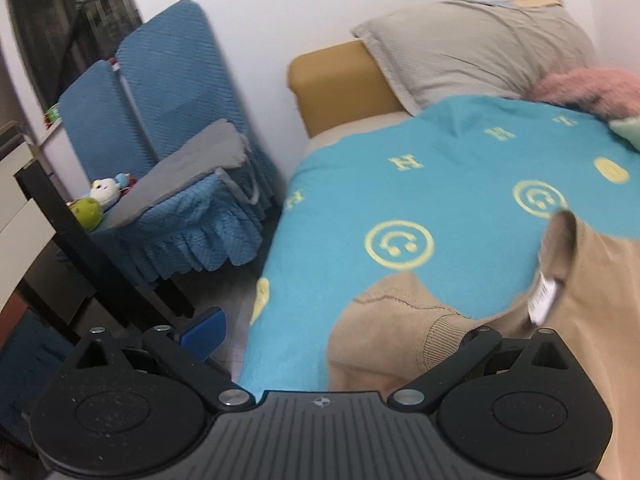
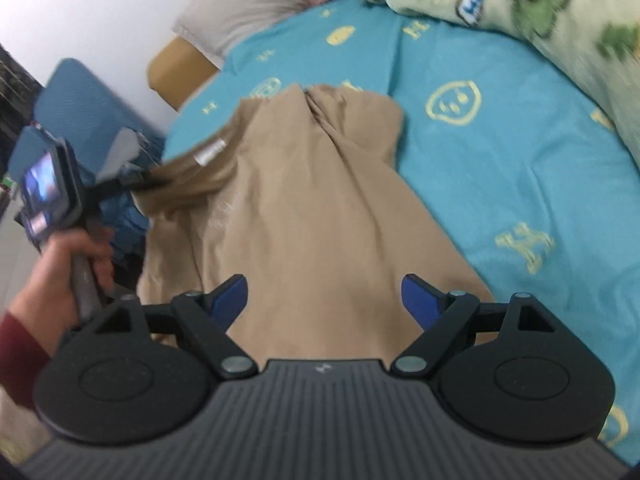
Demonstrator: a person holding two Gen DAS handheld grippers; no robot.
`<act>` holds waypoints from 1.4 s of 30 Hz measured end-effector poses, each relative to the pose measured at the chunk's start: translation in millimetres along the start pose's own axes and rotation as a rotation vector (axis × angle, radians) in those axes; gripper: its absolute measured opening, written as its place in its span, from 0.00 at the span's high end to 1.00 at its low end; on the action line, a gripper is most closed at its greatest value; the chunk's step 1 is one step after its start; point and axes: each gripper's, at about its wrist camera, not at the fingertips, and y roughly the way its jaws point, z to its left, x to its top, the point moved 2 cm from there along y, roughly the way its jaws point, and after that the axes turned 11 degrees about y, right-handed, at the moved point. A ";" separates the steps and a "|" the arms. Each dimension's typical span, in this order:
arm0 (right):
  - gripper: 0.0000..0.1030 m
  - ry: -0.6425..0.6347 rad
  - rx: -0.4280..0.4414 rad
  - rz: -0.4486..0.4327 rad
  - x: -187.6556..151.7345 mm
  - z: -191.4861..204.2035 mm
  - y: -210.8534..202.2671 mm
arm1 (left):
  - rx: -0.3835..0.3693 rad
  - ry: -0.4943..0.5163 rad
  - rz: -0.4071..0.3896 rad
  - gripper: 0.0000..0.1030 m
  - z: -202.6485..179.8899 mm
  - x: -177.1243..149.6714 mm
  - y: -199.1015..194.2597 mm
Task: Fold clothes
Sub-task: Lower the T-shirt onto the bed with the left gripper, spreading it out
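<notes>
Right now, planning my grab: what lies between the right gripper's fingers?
Only the tan shirt lies between the right gripper fingers, seen in the right wrist view.

The blue sheet (image 2: 500, 152) lies bare to the right of the tan shirt (image 2: 312, 208) — open room there. A green blanket (image 2: 560, 12) and grey pillow (image 1: 472, 48) close off the far end, and a blue chair (image 1: 180, 140) stands just beside the bed's left edge.
</notes>
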 end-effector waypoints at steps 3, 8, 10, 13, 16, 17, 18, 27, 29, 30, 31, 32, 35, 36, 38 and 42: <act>0.17 -0.007 0.013 -0.014 5.1 7.7 13.6 | 0.027 -0.034 0.024 0.00 1.0 17.3 17.5; 0.17 -0.050 0.015 -0.057 17.4 7.4 29.4 | 0.121 0.026 0.125 0.00 -16.3 40.4 69.9; 0.17 -0.074 0.002 -0.081 21.7 4.6 34.4 | 0.162 0.109 0.178 0.01 -31.0 46.9 92.8; 0.17 -0.089 -0.035 -0.089 28.1 0.2 48.0 | 0.195 0.311 0.233 0.02 -60.0 58.3 114.3; 0.17 -0.065 -0.029 -0.059 33.8 -4.8 59.2 | 0.120 0.414 0.264 0.02 -76.5 74.5 117.3; 0.17 -0.059 -0.023 -0.055 35.1 -5.4 60.9 | 0.098 0.437 0.262 0.02 -79.5 81.7 113.1; 0.17 -0.054 -0.018 -0.051 36.2 -5.8 62.5 | 0.089 0.455 0.252 0.02 -81.4 89.1 107.4; 0.17 -0.013 0.017 -0.065 41.1 -8.4 47.7 | -0.061 0.361 0.183 0.00 -79.9 121.9 47.5; 0.17 -0.001 0.022 -0.085 43.3 -9.0 41.0 | -0.152 0.239 0.143 0.00 -78.2 126.1 33.5; 0.17 0.005 0.024 -0.096 44.3 -9.2 38.1 | -0.217 0.178 0.127 0.00 -80.5 125.7 28.3; 0.17 0.011 0.026 -0.106 45.3 -9.5 35.5 | -0.282 0.118 0.111 0.01 -82.7 125.5 22.9; 0.17 0.014 0.027 -0.113 45.9 -10.3 33.7 | -0.345 0.058 0.094 0.02 -85.0 125.3 17.5; 0.17 0.027 0.023 -0.113 46.5 -13.2 33.0 | -0.398 0.000 0.088 0.14 -106.9 120.2 23.0; 0.17 0.033 0.023 -0.110 46.9 -14.5 33.5 | -0.416 -0.020 0.086 0.17 -114.1 118.5 24.8; 0.17 0.043 0.023 -0.105 47.9 -16.9 34.5 | -0.451 -0.059 0.082 0.24 -128.7 115.2 28.4; 0.17 0.064 0.018 -0.109 53.0 -22.8 38.0 | -0.520 -0.137 0.073 0.35 -157.6 108.6 35.6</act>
